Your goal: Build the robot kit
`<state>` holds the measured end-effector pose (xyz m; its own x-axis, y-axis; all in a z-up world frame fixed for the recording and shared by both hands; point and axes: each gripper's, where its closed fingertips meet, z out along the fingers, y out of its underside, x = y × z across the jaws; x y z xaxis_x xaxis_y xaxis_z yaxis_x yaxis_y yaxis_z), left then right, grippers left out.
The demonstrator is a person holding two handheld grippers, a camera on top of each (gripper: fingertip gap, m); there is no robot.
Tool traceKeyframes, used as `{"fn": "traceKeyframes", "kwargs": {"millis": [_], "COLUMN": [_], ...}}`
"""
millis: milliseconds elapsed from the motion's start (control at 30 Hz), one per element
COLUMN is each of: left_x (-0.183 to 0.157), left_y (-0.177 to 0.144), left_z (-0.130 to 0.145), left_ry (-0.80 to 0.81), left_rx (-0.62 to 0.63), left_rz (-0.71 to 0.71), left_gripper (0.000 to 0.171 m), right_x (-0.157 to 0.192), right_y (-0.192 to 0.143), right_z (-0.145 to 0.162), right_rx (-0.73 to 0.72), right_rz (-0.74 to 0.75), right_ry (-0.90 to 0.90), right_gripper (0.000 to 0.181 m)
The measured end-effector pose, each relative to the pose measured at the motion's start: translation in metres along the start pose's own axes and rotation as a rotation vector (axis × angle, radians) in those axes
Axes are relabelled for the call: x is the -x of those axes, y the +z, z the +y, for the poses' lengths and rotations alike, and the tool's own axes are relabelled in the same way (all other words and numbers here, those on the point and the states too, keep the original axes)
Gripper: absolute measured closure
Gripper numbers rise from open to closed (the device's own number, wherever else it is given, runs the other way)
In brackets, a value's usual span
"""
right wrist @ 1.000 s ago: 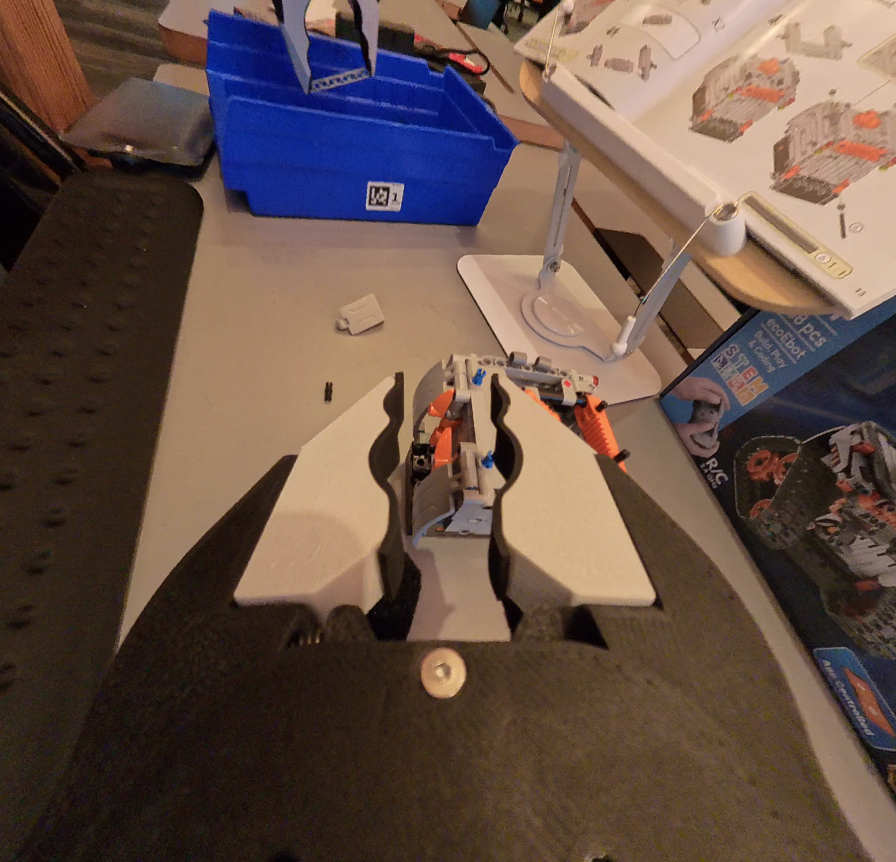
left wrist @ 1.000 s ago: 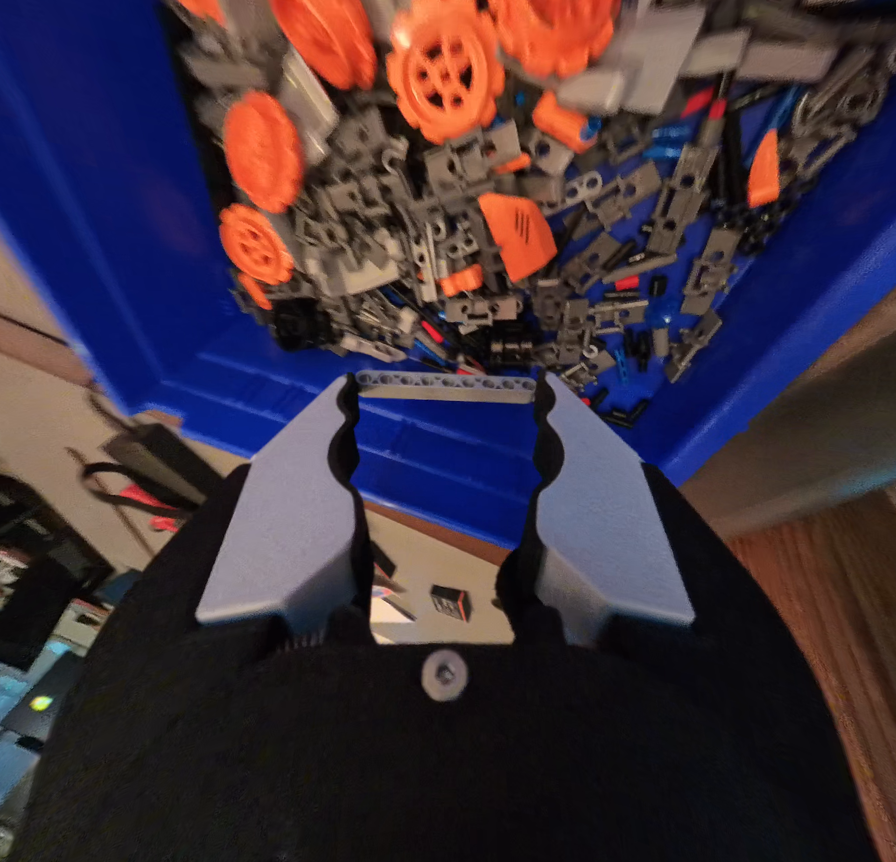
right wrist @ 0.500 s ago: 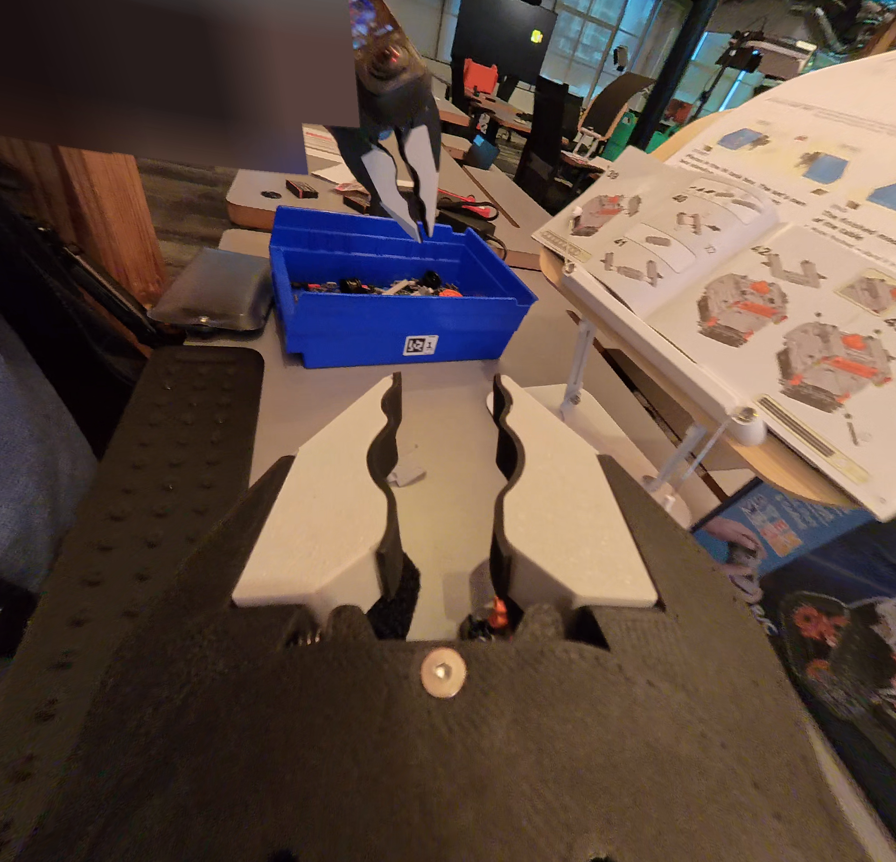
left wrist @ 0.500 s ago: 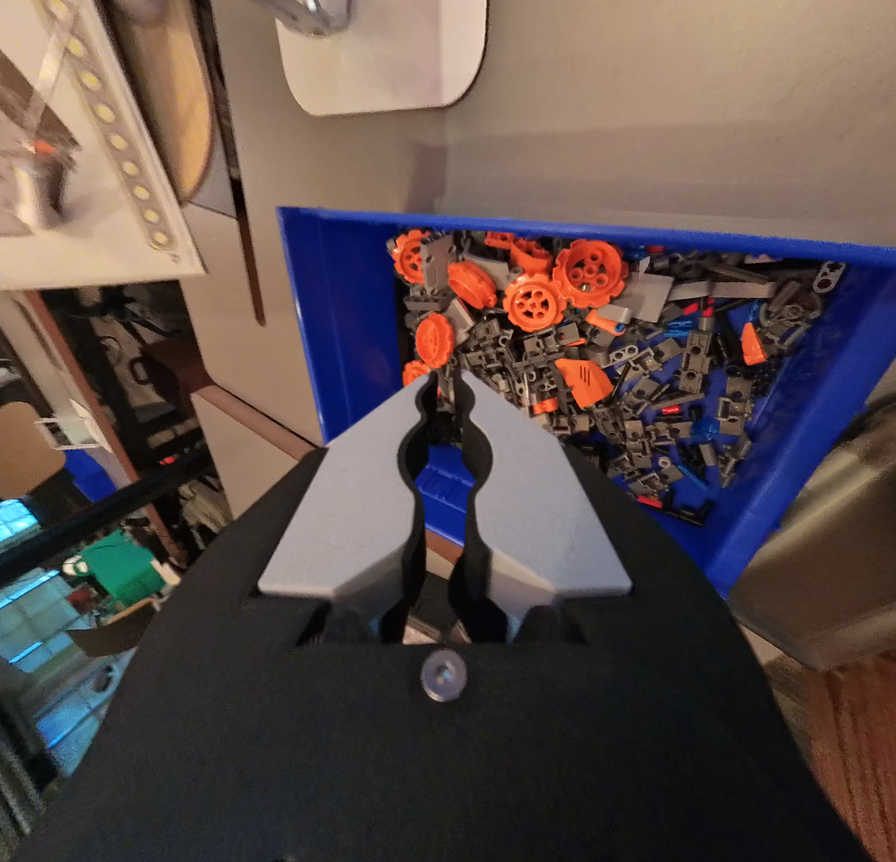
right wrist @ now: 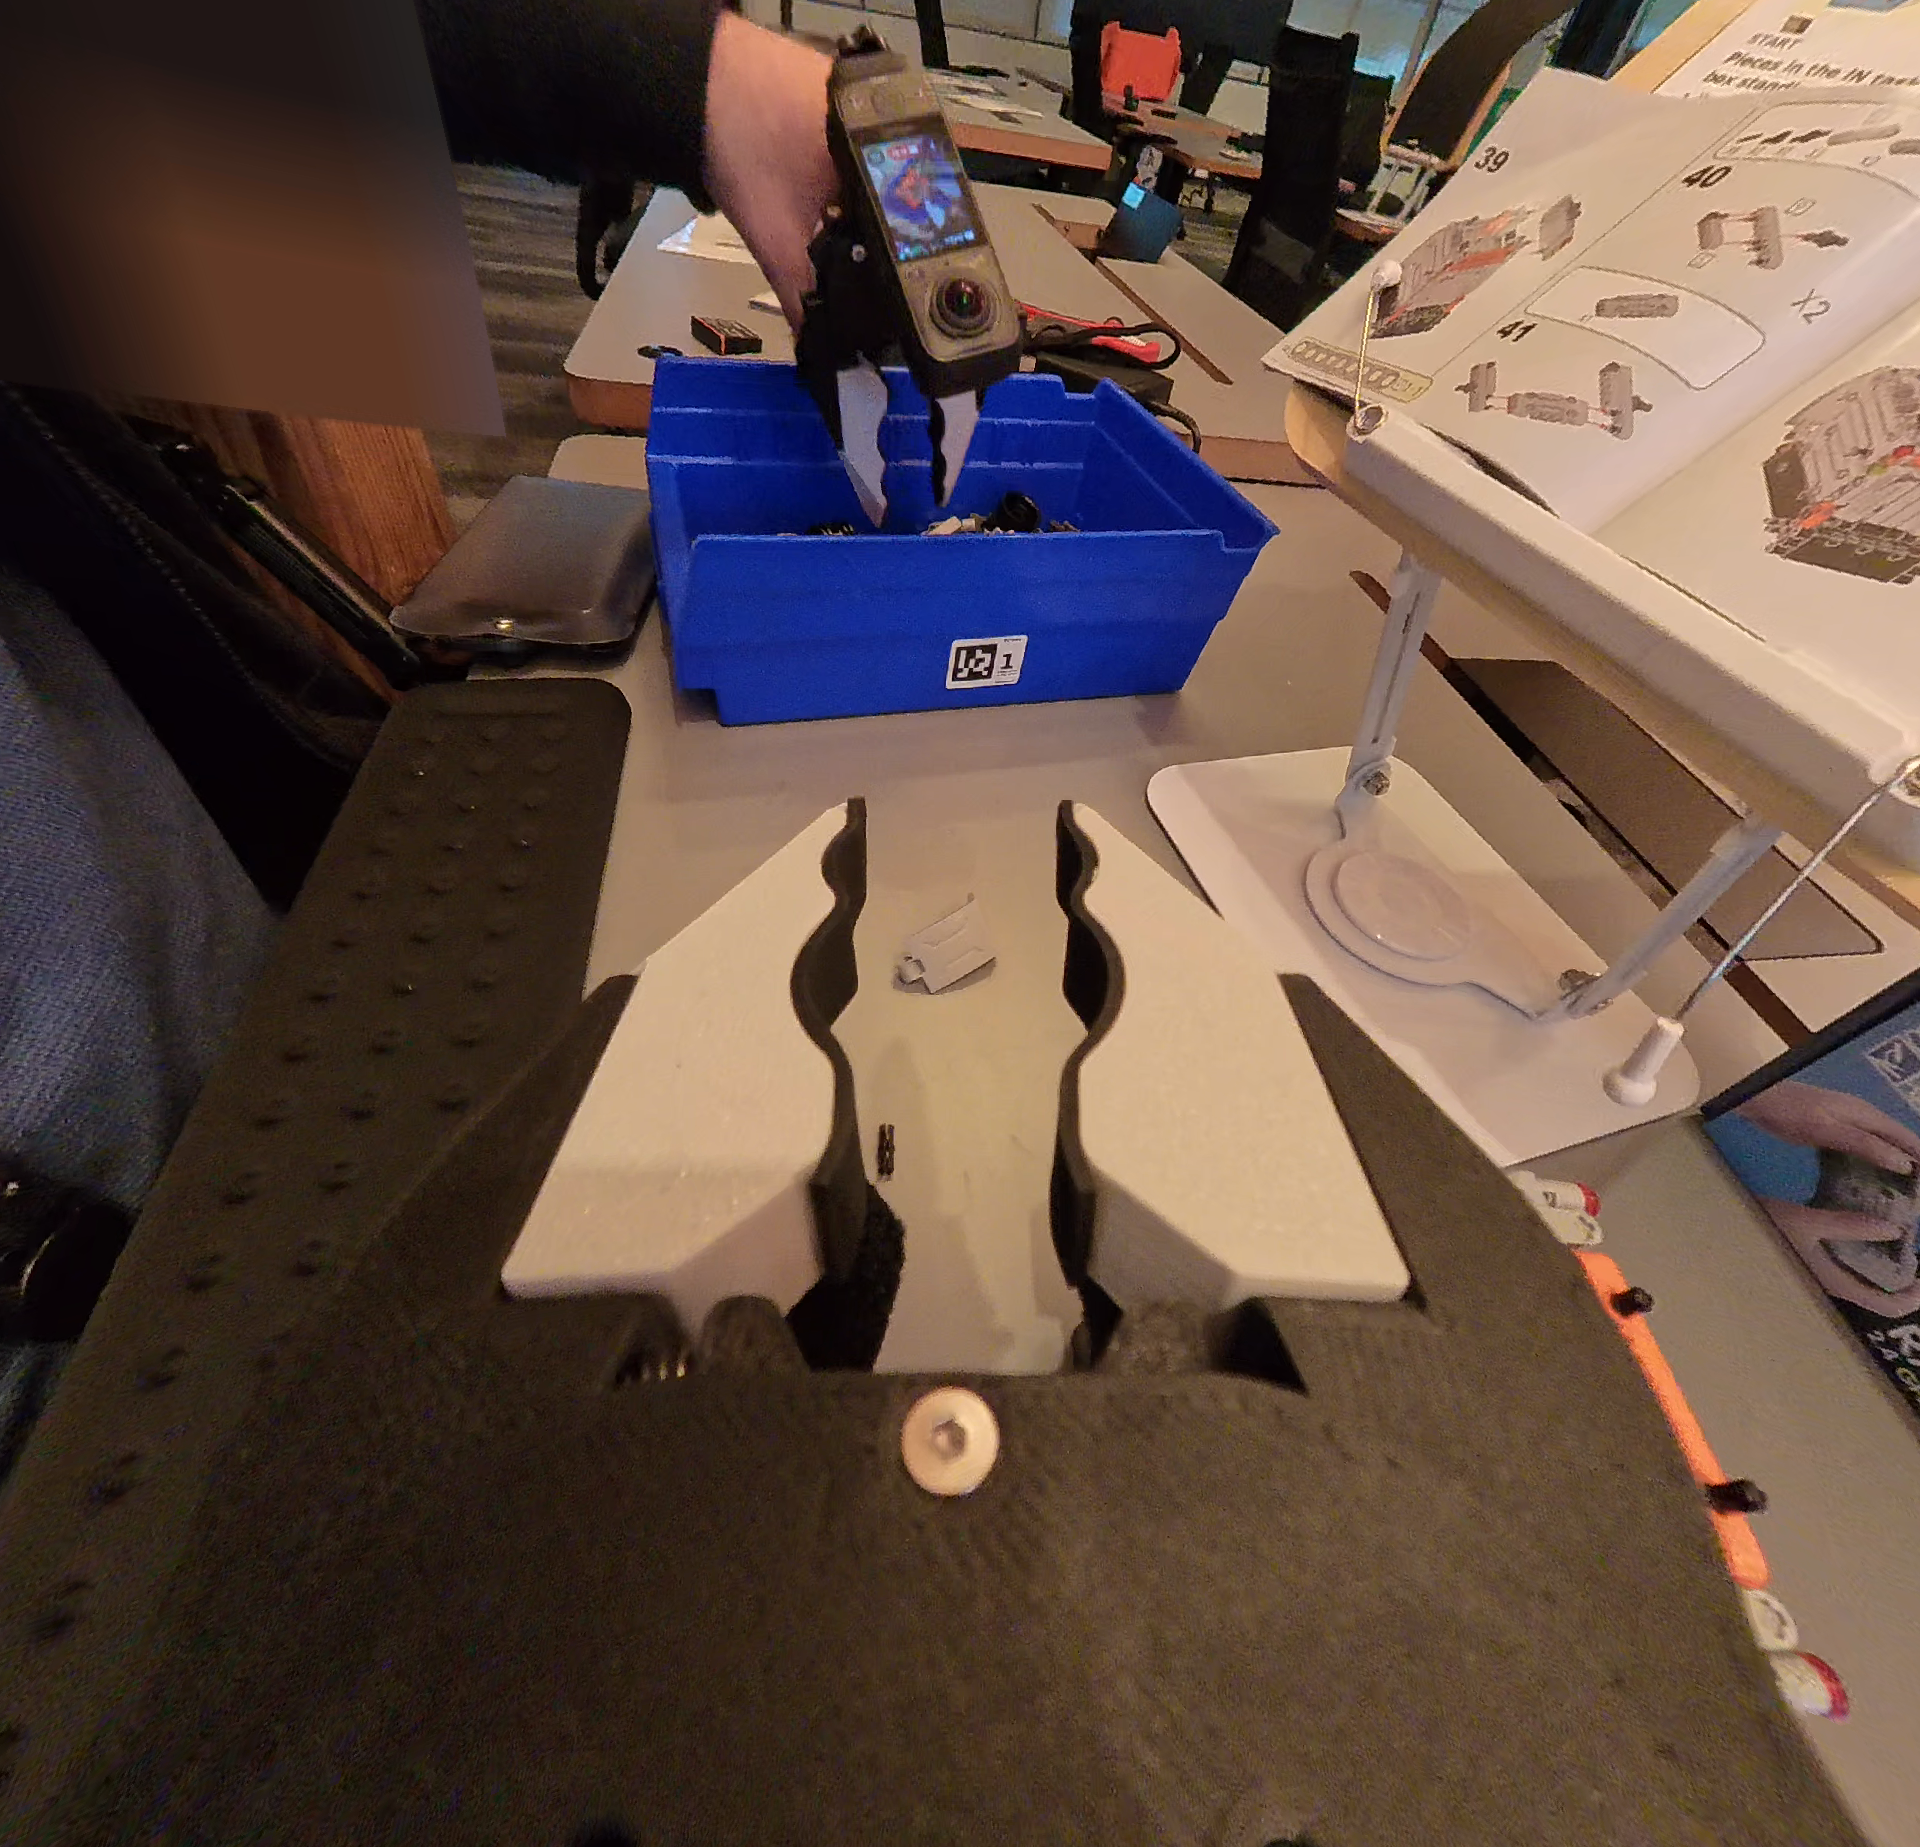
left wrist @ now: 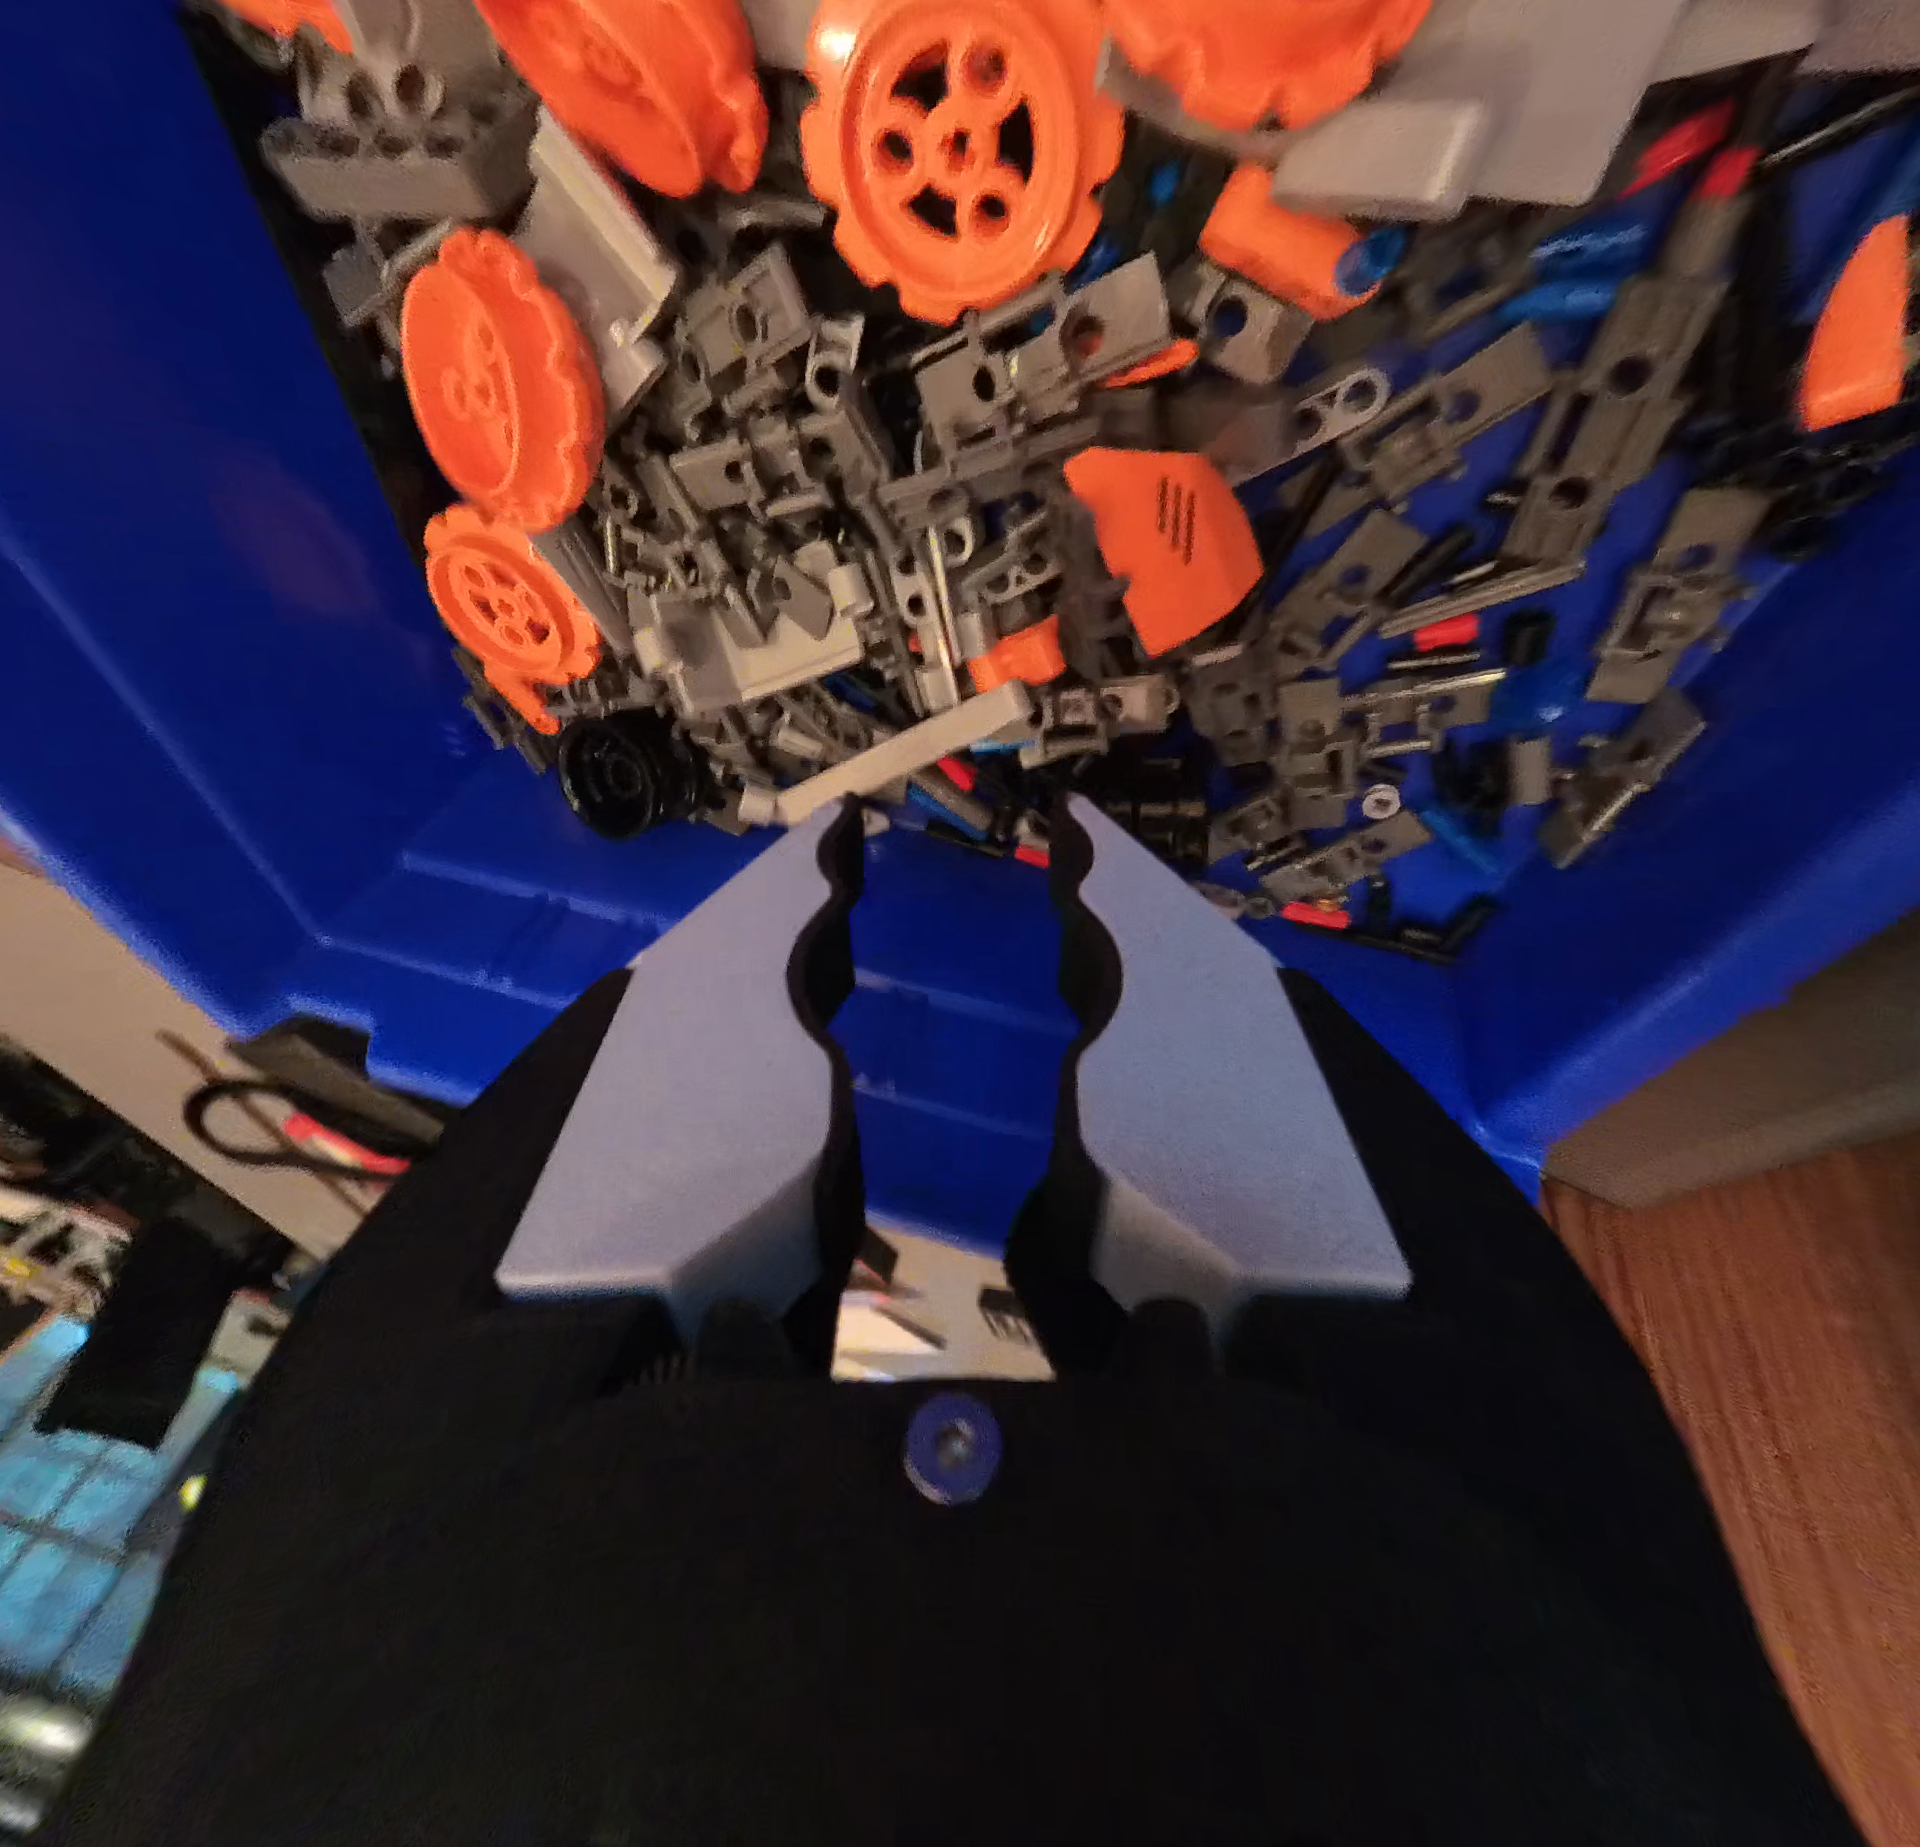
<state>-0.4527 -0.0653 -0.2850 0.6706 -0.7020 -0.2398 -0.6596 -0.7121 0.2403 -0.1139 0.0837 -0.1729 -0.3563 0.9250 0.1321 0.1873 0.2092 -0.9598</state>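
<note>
My left gripper is open, its tips low inside the blue bin at the near edge of a pile of grey, black and orange building parts. A light grey beam lies just past its left fingertip; nothing is pressed between the pads. The right wrist view shows that gripper reaching into the bin, held by a hand. My right gripper is open above the grey table. A small grey piece and a black pin lie on the table below its fingers.
Orange wheels fill the bin's far side. An open instruction book rests on a white stand to the right. A black studded mat lies left, a printed box right, and an orange-edged model by my right gripper's side. My hands' fingertips stand some 40 cm from each other. Between my right fingertips and the black pin there is roughly 15 cm.
A second ago a long grey beam spanned my left gripper's wide tips; it then rose with the jaws nearly shut and empty, and now sits half open in the bin. The model left my right gripper's fingers.
</note>
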Motion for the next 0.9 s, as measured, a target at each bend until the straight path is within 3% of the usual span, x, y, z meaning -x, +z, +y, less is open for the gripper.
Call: {"fn": "traceKeyframes", "kwargs": {"millis": [133, 233, 300, 433, 567, 667, 900], "left_x": [0.007, 0.001, 0.002, 0.001, 0.003, 0.003, 0.002], "left_y": [0.021, 0.033, 0.033, 0.034, 0.032, 0.035, 0.038], "left_z": [0.006, 0.010, 0.008, 0.005, 0.005, 0.002, 0.001], "left_ry": [0.086, 0.114, 0.131, 0.135, 0.143, 0.176, 0.191], "left_rx": [0.085, 0.111, 0.102, 0.077, 0.059, 0.057, 0.047], "left_rz": [-0.025, 0.016, 0.003, -0.012, -0.026, -0.026, 0.001], "left_gripper": [0.138, 0.149, 0.162, 0.170, 0.144, 0.137, 0.157], "right_x": [0.002, 0.004, 0.003, 0.003, 0.004, 0.005, 0.004], "right_y": [0.001, 0.003, 0.003, 0.003, 0.004, 0.005, 0.004], "right_z": [0.002, 0.003, 0.005, 0.005, 0.006, 0.007, 0.008], "right_rx": [-0.004, 0.001, 0.004, -0.001, 0.002, 0.004, 0.000], "right_rz": [-0.013, -0.019, -0.020, -0.027, -0.029, -0.032, -0.035], "right_ry": [-0.005, -0.016, -0.015, -0.011, -0.015, -0.015, -0.011], "right_gripper": [0.147, 0.148, 0.148, 0.149, 0.149, 0.149, 0.150]}}
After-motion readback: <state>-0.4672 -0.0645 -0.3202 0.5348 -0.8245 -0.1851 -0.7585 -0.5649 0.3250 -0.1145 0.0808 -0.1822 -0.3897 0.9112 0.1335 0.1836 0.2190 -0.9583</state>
